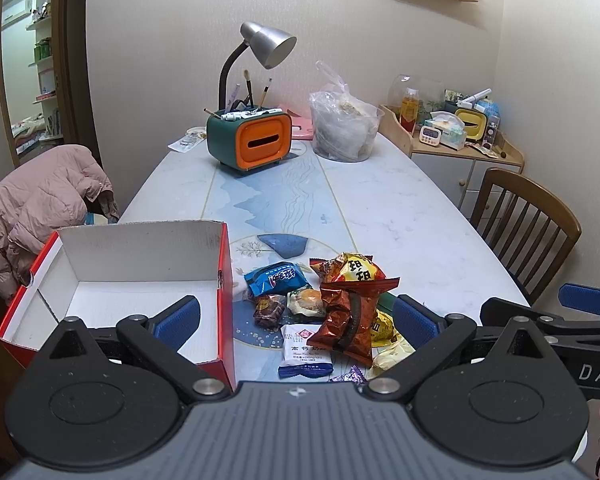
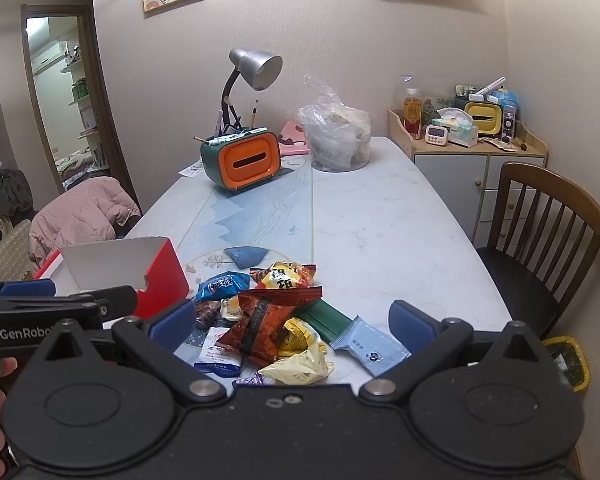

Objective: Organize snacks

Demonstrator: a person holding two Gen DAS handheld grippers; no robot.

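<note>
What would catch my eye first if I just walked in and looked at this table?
Most likely the bright pile of snack packets heaped at the near end of the table, with an open, empty red box beside it on the left. Farther back stands an orange-and-green desk organiser with a silver lamp above it. Both open grippers, left and right, frame the pile.

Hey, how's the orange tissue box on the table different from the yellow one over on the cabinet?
The orange tissue box has a dark green body and an orange front; the yellow tissue box has a yellow front. The orange one stands on the table, with pens and brushes in its top. The yellow one sits on the side cabinet, crowded by clutter. Both have the same rounded, TV-like shape with a front slot.
</note>
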